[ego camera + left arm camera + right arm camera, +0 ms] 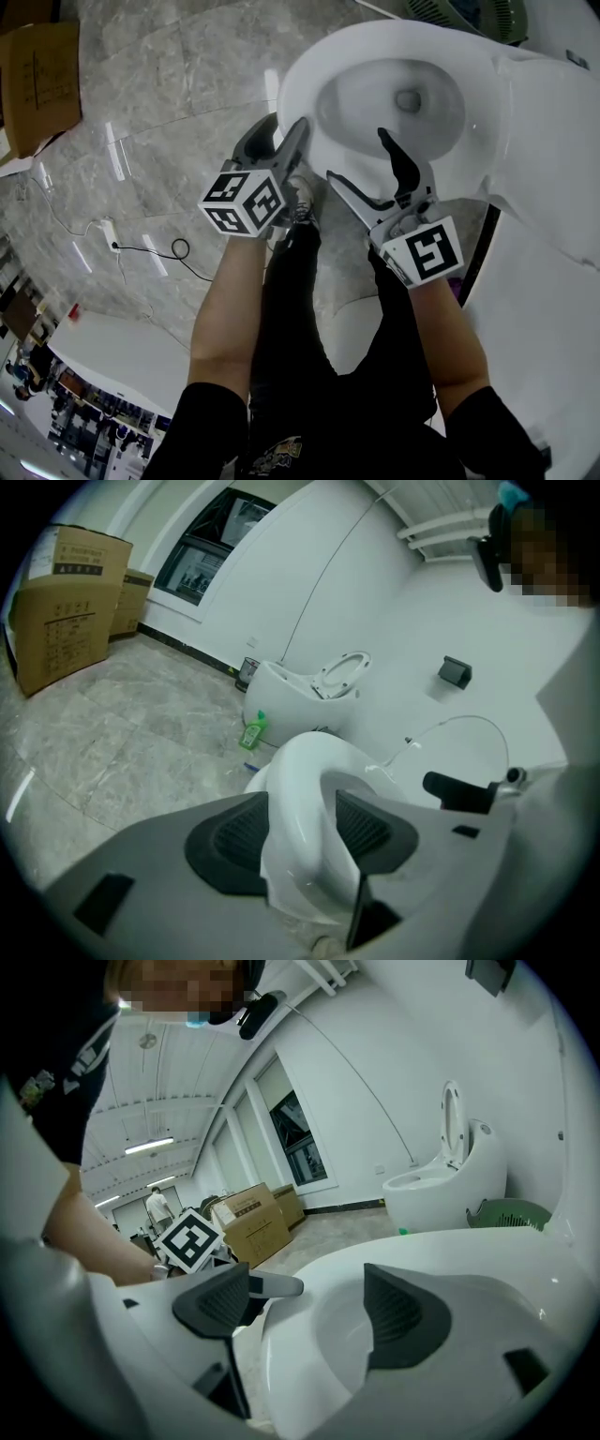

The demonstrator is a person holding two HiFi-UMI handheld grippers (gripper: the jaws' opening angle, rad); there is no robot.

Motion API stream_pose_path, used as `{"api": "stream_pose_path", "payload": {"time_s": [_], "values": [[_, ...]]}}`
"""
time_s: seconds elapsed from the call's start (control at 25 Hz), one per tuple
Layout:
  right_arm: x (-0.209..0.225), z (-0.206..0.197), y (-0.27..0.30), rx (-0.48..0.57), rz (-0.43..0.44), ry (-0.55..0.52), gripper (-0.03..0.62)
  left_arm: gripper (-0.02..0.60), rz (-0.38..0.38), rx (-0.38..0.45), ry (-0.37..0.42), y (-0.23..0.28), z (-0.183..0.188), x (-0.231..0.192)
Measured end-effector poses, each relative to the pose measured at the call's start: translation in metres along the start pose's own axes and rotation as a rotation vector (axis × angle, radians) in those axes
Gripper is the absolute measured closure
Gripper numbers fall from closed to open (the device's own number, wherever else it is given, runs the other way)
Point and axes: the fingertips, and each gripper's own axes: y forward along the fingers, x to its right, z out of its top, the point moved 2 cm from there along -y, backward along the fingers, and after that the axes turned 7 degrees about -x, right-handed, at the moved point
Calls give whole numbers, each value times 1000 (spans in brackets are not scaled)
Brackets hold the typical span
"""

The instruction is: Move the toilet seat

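White toilet seat point(298, 98) rings the bowl in front of the person, over a grey stone floor point(141, 94). The left gripper point(284, 127) is clenched on the front edge of this seat, one pad on its outer side and one on its inner side. The right gripper point(356, 155) is released: its jaws stand apart over the rim just beside and press nothing. By the far wall stands a second toilet point(309, 691), with a green bottle point(253, 731) beside it.
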Motion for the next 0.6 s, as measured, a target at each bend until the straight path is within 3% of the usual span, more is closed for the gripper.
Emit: {"api": "stream_pose_path", "payload": {"time_s": [0.32, 0.6], "values": [[-21, 29, -26, 4, -3, -24, 223, 371, -72, 71, 48, -43, 40, 51], [-42, 60, -65, 4, -24, -55, 226, 371, -176, 129, 139, -85, 77, 128]]}}
